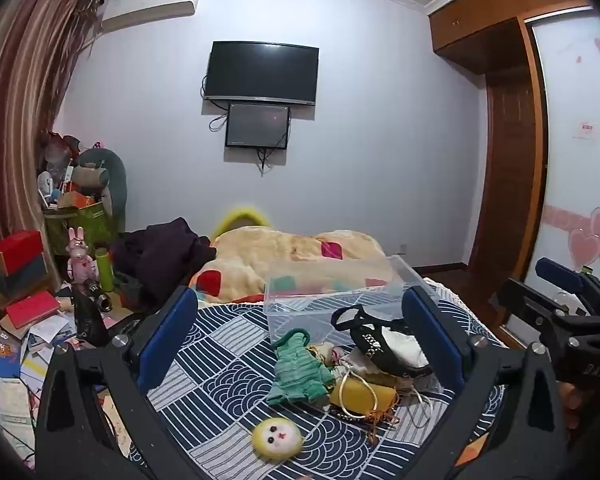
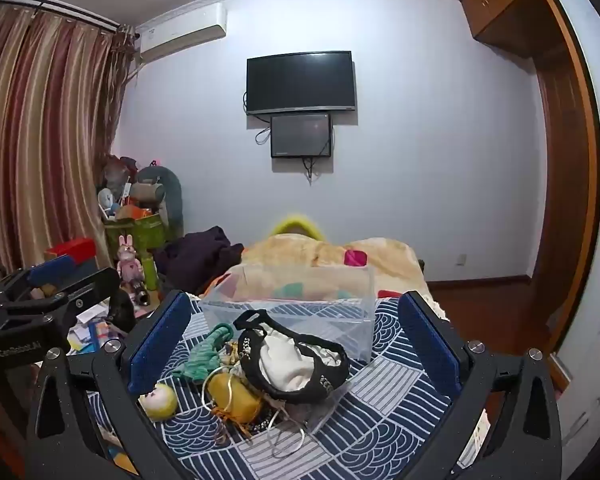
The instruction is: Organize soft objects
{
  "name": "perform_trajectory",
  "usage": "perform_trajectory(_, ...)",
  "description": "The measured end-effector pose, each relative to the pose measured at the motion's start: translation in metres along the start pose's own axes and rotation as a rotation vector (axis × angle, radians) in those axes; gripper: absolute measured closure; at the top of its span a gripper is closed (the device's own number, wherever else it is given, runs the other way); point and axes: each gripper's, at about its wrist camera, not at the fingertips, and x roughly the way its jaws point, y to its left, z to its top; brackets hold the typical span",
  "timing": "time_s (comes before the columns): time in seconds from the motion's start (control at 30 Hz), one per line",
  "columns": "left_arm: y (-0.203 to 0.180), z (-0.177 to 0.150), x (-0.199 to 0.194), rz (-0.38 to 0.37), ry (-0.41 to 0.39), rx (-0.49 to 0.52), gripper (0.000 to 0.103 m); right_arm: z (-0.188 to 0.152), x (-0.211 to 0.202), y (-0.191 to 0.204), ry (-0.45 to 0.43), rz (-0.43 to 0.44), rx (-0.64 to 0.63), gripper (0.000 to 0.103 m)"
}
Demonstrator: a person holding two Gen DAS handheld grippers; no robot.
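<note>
The left hand-held gripper (image 1: 298, 334) is black with two flat blue pads (image 1: 162, 336) on the inside of its fingers. Its jaws stand wide apart and hold nothing. It points forward and is held up in the air, level. The right hand-held gripper (image 2: 292, 344) looks the same: black frame, silver screws and blue pads (image 2: 430, 342). Its jaws are wide apart too, with nothing between them. The two sit side by side, near each other. Each one shows at the edge of the other's view: the right one (image 1: 560, 300) on the right side, the left one (image 2: 56, 280) on the left side.
</note>
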Motion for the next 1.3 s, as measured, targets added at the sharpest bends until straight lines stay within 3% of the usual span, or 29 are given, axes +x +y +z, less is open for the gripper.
perform_trajectory(0.1,-0.004,0.000,0.010,-0.015,0.029,0.001,0.000,0.002,-0.003,0.000,-0.008,-0.007,-0.009,0.000)
perform_trajectory(0.37,0.011,-0.001,-0.001,-0.034,-0.007,-0.043,0.000,-0.009,0.005,0.002,0.000,0.004,-0.013,0.000)
perform_trajectory(1.3,0.001,-0.003,-0.004,-0.032,-0.022,0.007,0.000,0.001,-0.003,0.006,-0.007,0.016,-0.013,0.000)
